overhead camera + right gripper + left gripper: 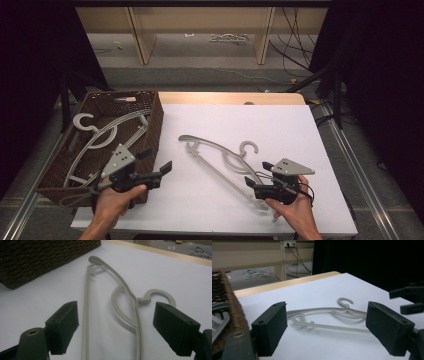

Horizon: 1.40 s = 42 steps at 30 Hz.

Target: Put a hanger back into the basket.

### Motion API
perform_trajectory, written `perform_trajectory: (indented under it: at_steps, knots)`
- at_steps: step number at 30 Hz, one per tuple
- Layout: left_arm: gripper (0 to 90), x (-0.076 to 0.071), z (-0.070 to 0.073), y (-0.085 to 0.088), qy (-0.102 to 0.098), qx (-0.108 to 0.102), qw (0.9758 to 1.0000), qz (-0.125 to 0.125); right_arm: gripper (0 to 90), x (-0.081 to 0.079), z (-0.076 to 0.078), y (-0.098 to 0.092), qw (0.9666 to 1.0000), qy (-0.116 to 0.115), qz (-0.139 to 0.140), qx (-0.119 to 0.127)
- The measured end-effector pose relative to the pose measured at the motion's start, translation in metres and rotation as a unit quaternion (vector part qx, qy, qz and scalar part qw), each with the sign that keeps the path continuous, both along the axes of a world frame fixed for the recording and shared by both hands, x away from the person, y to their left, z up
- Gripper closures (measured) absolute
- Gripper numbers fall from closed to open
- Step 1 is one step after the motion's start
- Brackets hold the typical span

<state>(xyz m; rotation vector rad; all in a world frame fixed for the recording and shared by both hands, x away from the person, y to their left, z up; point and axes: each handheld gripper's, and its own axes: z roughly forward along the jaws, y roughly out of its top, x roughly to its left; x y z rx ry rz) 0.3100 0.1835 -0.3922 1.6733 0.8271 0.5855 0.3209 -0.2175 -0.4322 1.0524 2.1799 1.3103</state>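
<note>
A grey plastic hanger (pixel 215 152) lies flat on the white table top, its hook (pixel 248 147) pointing away from me. My right gripper (pixel 258 173) hovers over the hanger's near right end. In the right gripper view the hanger (pixel 86 315) runs between the wide jaws of that gripper (pixel 116 315), and the pads do not touch it. My left gripper (pixel 156 160) stands open beside the near right corner of the wicker basket (pixel 156 125), nothing between its jaws. The left gripper view looks across the table at the hanger (pixel 329 326) past the open gripper (pixel 327 315).
The brown basket (pixel 234 307) at the table's left holds several more grey hangers (pixel 100 135). Its side wall (pixel 45 257) stands close to the left of the lying hanger. A wooden table edge (pixel 230 97) runs along the back; dark curtains flank both sides.
</note>
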Motion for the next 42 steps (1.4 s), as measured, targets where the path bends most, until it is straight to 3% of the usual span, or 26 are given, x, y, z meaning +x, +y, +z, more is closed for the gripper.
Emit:
perform_trajectory:
  at_steps: [1,4,6,10,11,16,21,27,28,29,32,33,37,40,41,42]
  knots:
    - [17.5,-0.002,-0.004,-0.003,-0.012,0.015,0.9998,0.001,21.6,0.0,0.0,0.0,1.0,0.002,0.002,0.0]
    - [17.5,-0.004,-0.013,-0.005,-0.011,0.008,0.9998,-0.011,21.7,0.0,-0.001,0.0,1.0,0.003,0.002,-0.007]
    - [17.4,-0.008,-0.021,-0.007,-0.014,0.004,0.9999,-0.007,21.6,0.001,-0.001,0.0,1.0,0.003,0.0,-0.008]
    - [17.1,-0.012,-0.033,-0.012,-0.02,0.01,0.9997,-0.01,21.5,0.001,-0.002,0.001,0.9999,0.006,0.003,-0.009]
    - [17.1,-0.013,-0.034,-0.013,-0.013,0.003,0.9999,-0.01,21.5,0.002,-0.002,0.001,0.9999,0.005,0.004,-0.012]
    - [16.9,-0.014,-0.04,-0.015,-0.012,0.012,0.9998,-0.008,22.4,0.005,-0.004,0.0,0.9997,0.011,0.006,-0.022]
    - [17.0,-0.015,-0.045,-0.02,-0.013,0.036,0.9991,-0.016,21.5,0.007,-0.007,0.002,0.9988,0.027,0.008,-0.039]
    - [16.9,-0.016,-0.045,-0.018,-0.015,0.029,0.9992,-0.022,19.9,0.02,-0.012,0.004,0.9974,0.037,0.008,-0.062]
    - [16.9,-0.015,-0.044,-0.017,-0.015,0.028,0.9993,-0.02,19.6,0.025,-0.014,0.005,0.9964,0.049,0.01,-0.069]
    - [16.9,-0.015,-0.045,-0.018,-0.01,0.015,0.9997,-0.019,19.6,0.028,-0.016,0.005,0.9961,0.049,0.009,-0.073]
    - [16.9,-0.013,-0.045,-0.015,-0.019,0.024,0.9994,-0.019,25.4,0.038,-0.02,0.006,0.9923,0.073,0.013,-0.099]
    - [16.9,-0.014,-0.045,-0.016,-0.013,0.025,0.9995,-0.014,27.1,0.043,-0.022,0.006,0.99,0.09,0.008,-0.109]
    - [16.9,-0.014,-0.045,-0.017,-0.013,0.024,0.9994,-0.02,36.3,0.059,-0.026,0.004,0.986,0.115,0.005,-0.121]
    - [16.9,-0.014,-0.045,-0.017,-0.012,0.02,0.9994,-0.024,41.4,0.069,-0.031,0.005,0.9803,0.143,-0.002,-0.136]
    - [16.9,-0.014,-0.045,-0.017,-0.011,0.02,0.9994,-0.026,43.1,0.07,-0.031,0.005,0.9764,0.165,-0.006,-0.14]
    - [16.9,-0.015,-0.045,-0.017,-0.011,0.02,0.9994,-0.026,44.6,0.072,-0.033,0.005,0.9751,0.175,-0.008,-0.136]
